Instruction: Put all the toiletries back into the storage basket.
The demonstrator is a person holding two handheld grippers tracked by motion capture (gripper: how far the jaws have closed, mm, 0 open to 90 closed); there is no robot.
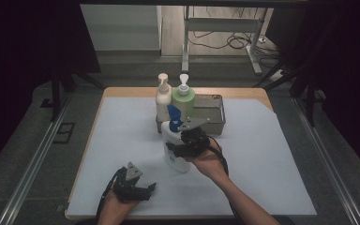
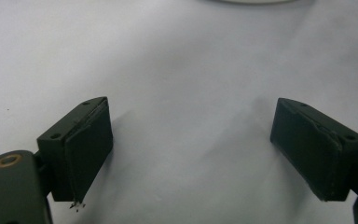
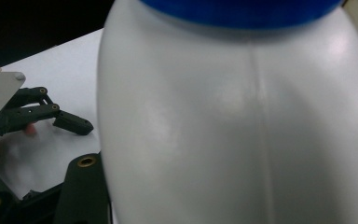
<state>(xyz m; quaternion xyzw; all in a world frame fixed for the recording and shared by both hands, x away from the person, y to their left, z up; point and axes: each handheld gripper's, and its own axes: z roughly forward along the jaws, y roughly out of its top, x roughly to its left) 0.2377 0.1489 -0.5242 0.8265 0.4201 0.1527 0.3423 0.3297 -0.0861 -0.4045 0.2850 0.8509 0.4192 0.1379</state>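
Our right gripper (image 1: 180,146) is clamped around the white bottle (image 1: 174,149), its jaws partly closed against the smooth, rounded plastic body. The bottle stands upright on the white table cover (image 1: 122,136), just in front of the metal tray (image 1: 213,112), and carries a blue pump top (image 1: 174,112). In the right gripper view its glossy shell shows a faint moulding seam. Our left gripper (image 1: 146,188) rests low at the near edge with jaws spread wide and nothing between the 2 flat black pads (image 2: 91,149). A cream pump bottle (image 1: 163,96) and a green one (image 1: 183,98) stand at the tray's left end.
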